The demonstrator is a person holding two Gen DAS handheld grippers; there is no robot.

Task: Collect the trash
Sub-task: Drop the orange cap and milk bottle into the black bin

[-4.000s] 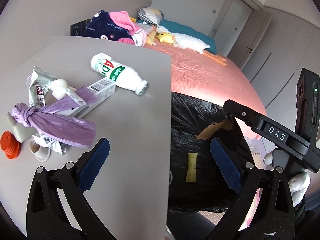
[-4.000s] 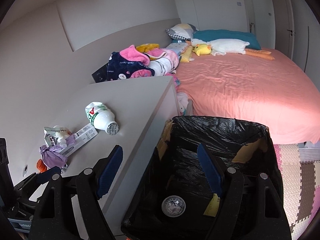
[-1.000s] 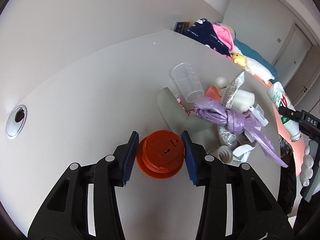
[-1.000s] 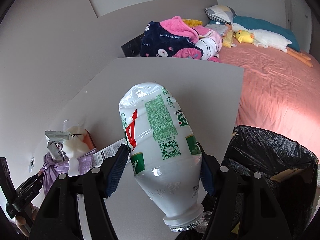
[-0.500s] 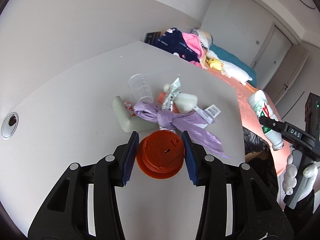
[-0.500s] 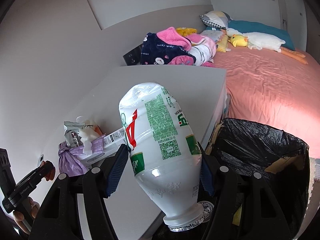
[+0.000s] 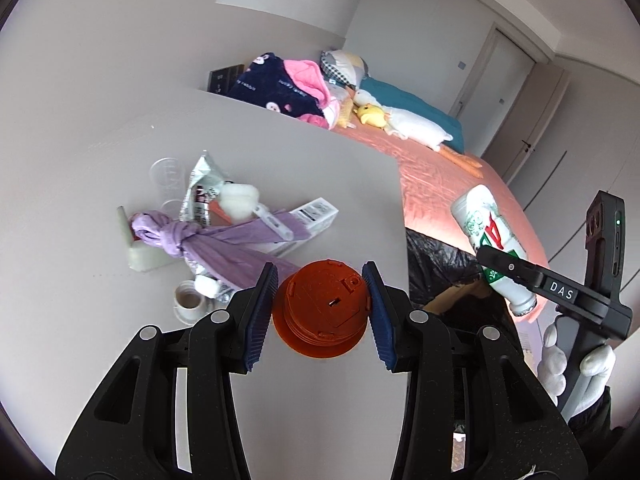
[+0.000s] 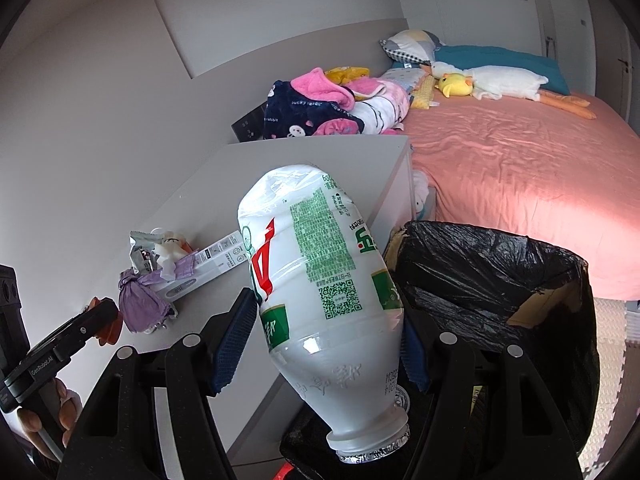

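White bottle (image 8: 320, 300) was clamped neck-down by right gripper (image 8: 328, 344), orange lid (image 7: 322, 312) by left gripper (image 7: 322, 312); bin (image 8: 500, 272) rim at 3 o'clock risked being clipped.

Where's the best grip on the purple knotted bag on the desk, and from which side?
Take the purple bag at its knot, coming from above with the tongs set across its length. The knot is the firmest, narrowest bunch and sits on top of the pile; the flat tail lies spread over the white box, so a pinch there would likely slip or drag the box along.
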